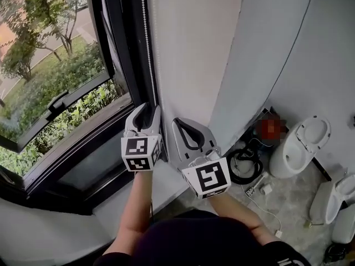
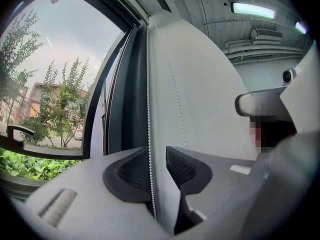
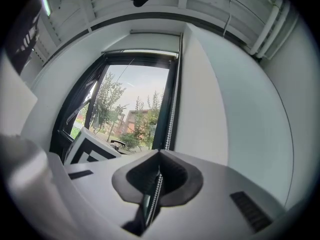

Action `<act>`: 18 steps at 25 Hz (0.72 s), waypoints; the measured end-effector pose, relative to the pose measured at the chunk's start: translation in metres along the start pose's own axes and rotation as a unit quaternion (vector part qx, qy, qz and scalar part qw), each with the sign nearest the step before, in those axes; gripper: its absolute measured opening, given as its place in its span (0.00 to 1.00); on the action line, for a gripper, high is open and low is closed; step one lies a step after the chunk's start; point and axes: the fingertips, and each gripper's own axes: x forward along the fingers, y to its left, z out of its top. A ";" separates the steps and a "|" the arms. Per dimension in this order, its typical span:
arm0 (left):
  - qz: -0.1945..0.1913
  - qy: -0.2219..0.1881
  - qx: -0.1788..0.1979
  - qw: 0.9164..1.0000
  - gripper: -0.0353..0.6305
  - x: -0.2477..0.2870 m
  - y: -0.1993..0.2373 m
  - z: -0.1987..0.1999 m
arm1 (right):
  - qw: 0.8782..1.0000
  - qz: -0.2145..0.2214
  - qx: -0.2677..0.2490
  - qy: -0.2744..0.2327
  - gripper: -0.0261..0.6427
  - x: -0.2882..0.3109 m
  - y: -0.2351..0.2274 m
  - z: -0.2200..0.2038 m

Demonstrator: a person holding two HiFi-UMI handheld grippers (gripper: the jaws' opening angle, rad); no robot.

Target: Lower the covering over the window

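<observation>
While the right tongs [image 3: 159,154] are pressed together on the bead chain [image 3: 172,116], the left tongs [image 2: 156,152] stand spread. A strand of the chain runs down between the left pads, close against the left one but not pinched. I judge this to be a hand-over-hand pull.

To do the step well, the left tongs should close squarely on the beads before the right tongs let go, so the chain never runs free. Both should work the same strand, since the other side of the loop would likely raise the covering. The pull should go straight down along the chain, close to the wall [image 1: 194,49], not out into the room, or the beads may slip through the ribbed pads.

The chain hangs just right of the window [image 1: 61,93], along its dark frame. The roller blind [image 3: 142,52] appears to be rolled up at the head of the window, far above the tongs, and the glass is uncovered.

Counted near to far:
- Two tongs, side by side, the left one nearer the window.
- One bead chain, seemingly a loop of two strands, though I cannot be sure.
- One window with one sash tilted open.
- One blind.
- On the floor [image 1: 288,204] at the right, one coil of black cable [image 1: 244,168] and at least two white toilets [image 1: 299,146].
</observation>
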 end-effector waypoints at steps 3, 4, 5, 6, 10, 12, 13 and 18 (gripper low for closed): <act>-0.005 0.008 0.000 1.000 0.23 0.010 0.004 -0.006 | 1.000 -0.004 -0.004 0.000 0.06 0.001 0.000 0.001; -0.005 0.011 0.001 1.000 0.23 0.014 0.005 -0.008 | 1.000 -0.006 -0.004 0.000 0.06 0.001 0.000 0.001; -0.006 0.013 0.000 1.000 0.23 0.017 0.006 -0.009 | 1.000 -0.007 -0.004 0.000 0.06 0.001 -0.001 0.001; -0.006 0.014 0.000 1.000 0.24 0.019 0.007 -0.010 | 1.000 -0.007 -0.004 0.000 0.06 0.001 -0.001 0.001; -0.020 0.016 0.001 1.000 0.26 0.031 0.005 -0.009 | 1.000 -0.006 -0.007 -0.002 0.06 0.002 -0.002 0.004; -0.028 0.018 0.000 0.999 0.26 0.036 0.003 -0.008 | 1.000 -0.006 -0.007 -0.003 0.06 0.002 -0.002 0.004; -0.030 0.020 -0.002 0.999 0.26 0.038 0.003 -0.009 | 1.000 -0.005 -0.007 -0.003 0.06 0.002 -0.002 0.004; -0.048 0.023 -0.023 0.998 0.25 0.050 0.005 -0.008 | 1.000 -0.003 -0.006 -0.009 0.06 0.001 -0.001 0.006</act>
